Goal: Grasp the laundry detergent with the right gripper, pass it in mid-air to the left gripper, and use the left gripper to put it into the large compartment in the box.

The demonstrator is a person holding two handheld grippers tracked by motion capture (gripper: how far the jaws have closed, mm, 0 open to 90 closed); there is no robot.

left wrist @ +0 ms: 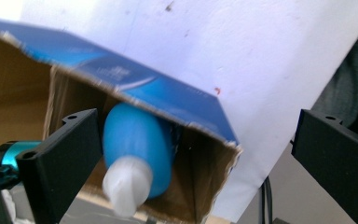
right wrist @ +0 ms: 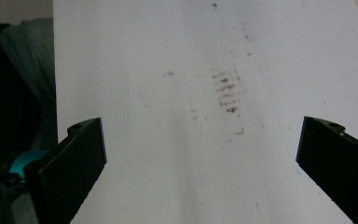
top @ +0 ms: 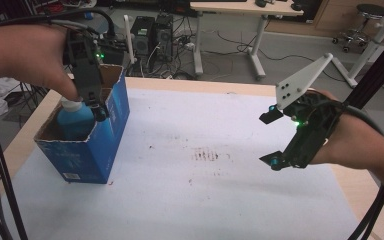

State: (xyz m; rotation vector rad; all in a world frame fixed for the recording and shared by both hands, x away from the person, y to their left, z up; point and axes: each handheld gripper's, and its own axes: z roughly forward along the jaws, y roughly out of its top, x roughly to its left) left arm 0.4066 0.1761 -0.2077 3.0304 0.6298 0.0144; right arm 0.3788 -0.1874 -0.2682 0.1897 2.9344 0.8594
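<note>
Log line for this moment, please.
bottle: in box | left gripper: open above bottle | right gripper: open, empty

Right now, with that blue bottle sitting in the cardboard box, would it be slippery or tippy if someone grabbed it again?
The blue bottle looks smooth and rounded, so the jaws could probably slide on it. Its narrow white cap may offer a surer hold. It seems unlikely to tip, since the walls of the blue cardboard box stand close around it. The left gripper above it is open.

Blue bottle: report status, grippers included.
Left gripper open above the box. Right gripper open, empty. Blue bottle upright inside the box, released. Nothing in the way.
</note>
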